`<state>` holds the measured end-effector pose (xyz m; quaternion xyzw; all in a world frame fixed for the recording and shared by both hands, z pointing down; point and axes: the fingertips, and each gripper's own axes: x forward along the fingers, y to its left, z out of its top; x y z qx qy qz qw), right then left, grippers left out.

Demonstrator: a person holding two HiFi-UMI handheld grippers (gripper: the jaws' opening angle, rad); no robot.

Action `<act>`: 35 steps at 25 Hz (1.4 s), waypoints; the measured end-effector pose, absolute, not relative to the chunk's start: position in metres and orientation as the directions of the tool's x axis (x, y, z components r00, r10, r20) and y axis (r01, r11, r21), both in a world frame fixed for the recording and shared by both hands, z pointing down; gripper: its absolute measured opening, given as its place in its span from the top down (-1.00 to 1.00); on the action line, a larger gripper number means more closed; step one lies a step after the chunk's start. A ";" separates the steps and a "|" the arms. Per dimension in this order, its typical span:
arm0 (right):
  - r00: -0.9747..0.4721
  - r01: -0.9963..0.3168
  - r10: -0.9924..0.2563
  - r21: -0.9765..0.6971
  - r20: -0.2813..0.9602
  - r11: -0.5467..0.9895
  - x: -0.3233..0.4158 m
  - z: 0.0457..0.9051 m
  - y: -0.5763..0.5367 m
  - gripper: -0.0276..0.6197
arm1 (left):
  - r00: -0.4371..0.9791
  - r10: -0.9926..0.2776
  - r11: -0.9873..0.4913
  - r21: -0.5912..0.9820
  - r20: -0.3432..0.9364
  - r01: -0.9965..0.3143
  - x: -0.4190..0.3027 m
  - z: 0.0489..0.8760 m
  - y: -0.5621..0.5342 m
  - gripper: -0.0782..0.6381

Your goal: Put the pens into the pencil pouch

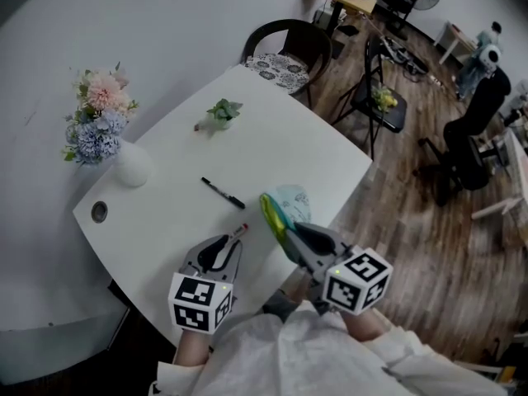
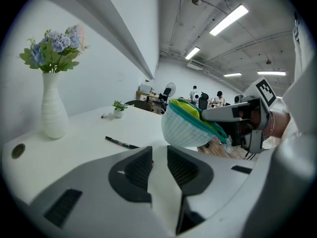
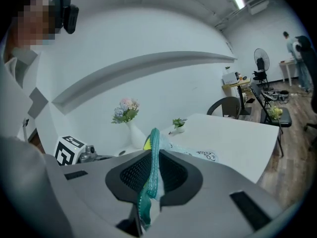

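On the white table (image 1: 289,151), the vase (image 1: 130,165) stands far left, at about ten o'clock from the black pen (image 1: 223,192), which lies flat and alone near the middle of the tabletop. At six o'clock from that pen, your left hand holds the left gripper (image 1: 233,239) over the near edge, drawn in close to your body and tipped forward and down. Its jaws stand narrow and pinch a pale pen with a red tip (image 1: 240,230), which pokes out past the fingertips toward one o'clock. In the left gripper view a pale strip fills the gap between the dark pads (image 2: 139,167). Further right, your right hand holds the right gripper (image 1: 295,236) slanted toward eleven o'clock, beside the left one and apart from it. Its jaws are nearly together and clamped on the teal zipper edge of the pouch (image 3: 152,150). The pouch (image 1: 289,198) hangs clear of the table at about three o'clock from the black pen. Its yellow lining shows at the mouth, and its pale checked side (image 2: 185,128) faces the left gripper.
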<state>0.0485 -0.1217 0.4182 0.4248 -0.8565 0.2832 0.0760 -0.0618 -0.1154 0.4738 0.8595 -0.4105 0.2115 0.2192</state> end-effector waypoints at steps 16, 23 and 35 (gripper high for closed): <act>-0.692 -0.625 -0.682 -0.670 0.238 0.400 0.049 0.399 -0.130 0.78 | 0.532 -0.608 -0.576 0.135 0.590 -0.806 -0.074 0.479 -0.110 0.52; -0.704 -0.609 -0.668 -0.688 0.241 0.394 0.051 0.405 -0.131 0.78 | 0.510 -0.530 -0.629 0.089 0.678 -0.772 -0.071 0.505 -0.103 0.52; -0.713 -0.584 -0.658 -0.726 0.244 0.364 0.054 0.415 -0.129 0.78 | 0.439 -0.471 -0.731 -0.060 0.765 -0.680 -0.063 0.519 -0.118 0.52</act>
